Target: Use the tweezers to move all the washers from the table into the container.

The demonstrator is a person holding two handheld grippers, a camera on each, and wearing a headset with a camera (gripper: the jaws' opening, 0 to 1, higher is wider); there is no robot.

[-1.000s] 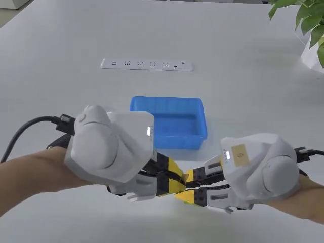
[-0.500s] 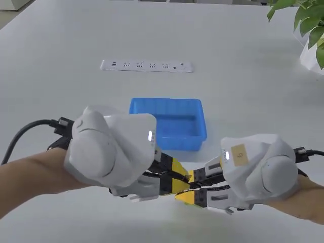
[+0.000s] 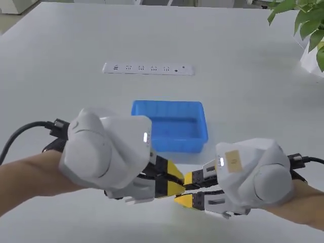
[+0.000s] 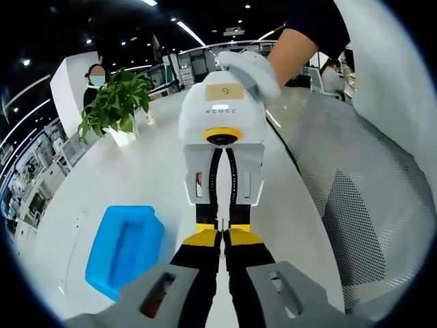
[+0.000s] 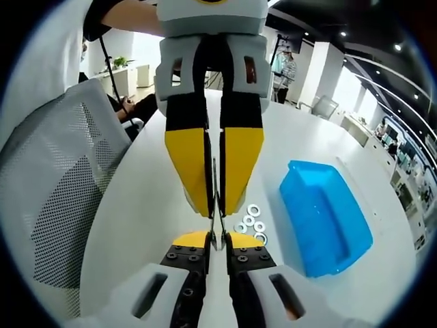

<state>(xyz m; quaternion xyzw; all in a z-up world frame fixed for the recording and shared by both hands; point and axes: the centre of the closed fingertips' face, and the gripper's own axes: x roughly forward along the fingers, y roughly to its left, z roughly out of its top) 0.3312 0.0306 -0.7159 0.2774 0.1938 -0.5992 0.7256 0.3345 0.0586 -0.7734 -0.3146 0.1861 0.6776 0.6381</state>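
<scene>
Washers [image 5: 250, 222], small flat silver metal rings, lie in a loose cluster on the white bench [image 3: 243, 76]. In the right gripper view they sit just beside the meeting jaw tips, btwn those tips & the container, apart from its wall.

Head view, L to R:
- The left hand-held gripper [image 3: 177, 181] has a white housing and yellow-tipped black jaws pointing right. Its jaws are pinched nearly together w/ thin silver metal tweezers [image 5: 214, 205] running lengthwise in the slit, so it is clamped on the tweezers.
- Behind, near ctr, a long white power strip [image 3: 148, 68] lies flat on the bench.
- Nearer, a blue rectangular plastic container [image 3: 177, 144] sits upright w/ its top open.
- The right hand-held gripper [image 3: 187, 188], white housing w/ a tan label, points left, tip to tip w/ the other. Its own view shows its jaws also closed down on the tweezers' end.
- Both tips meet in front of the container, on the person's side of it.
- Far R, a green leafy plant [image 3: 309, 20] stands in a white pot [image 3: 313, 59].

A grey mesh chair [image 4: 355, 205] shows beside the bench in both gripper views.
</scene>
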